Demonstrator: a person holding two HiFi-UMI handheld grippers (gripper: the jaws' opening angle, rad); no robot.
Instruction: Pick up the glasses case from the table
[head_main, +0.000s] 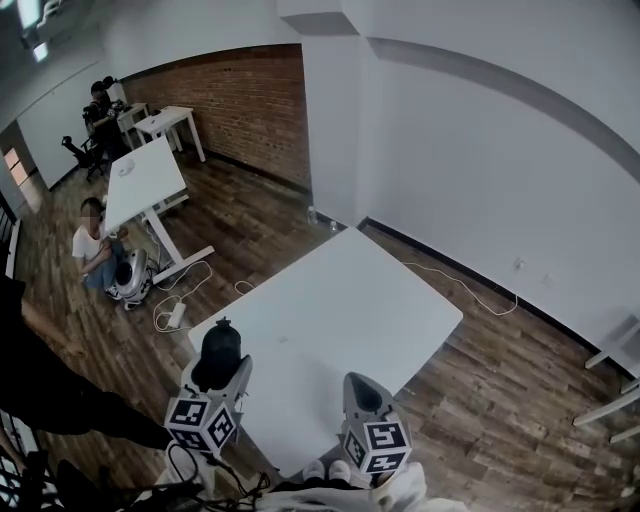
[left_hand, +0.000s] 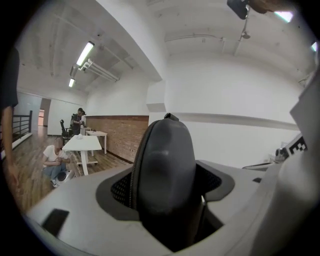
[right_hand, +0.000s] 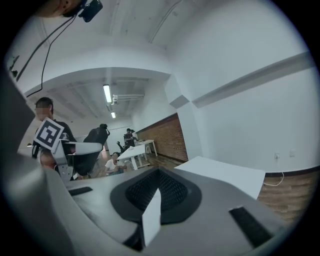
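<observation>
A dark zippered glasses case (head_main: 220, 349) is lifted above the near left corner of the white table (head_main: 345, 300). My left gripper (head_main: 222, 368) is shut on it. In the left gripper view the case (left_hand: 167, 170) stands upright between the two jaws and fills the gap, with my left gripper (left_hand: 167, 205) clamped round its lower part. My right gripper (head_main: 362, 392) hovers over the table's near edge with its jaws together and nothing in them. In the right gripper view my right gripper (right_hand: 156, 194) shows its pads meeting, and the held case (right_hand: 96, 135) appears at the left.
A second white table (head_main: 145, 180) stands at the far left, with a person crouched beside it (head_main: 93, 248) and a round device on the floor. More people sit at the back by the brick wall (head_main: 250, 105). Cables (head_main: 180, 300) lie on the wooden floor.
</observation>
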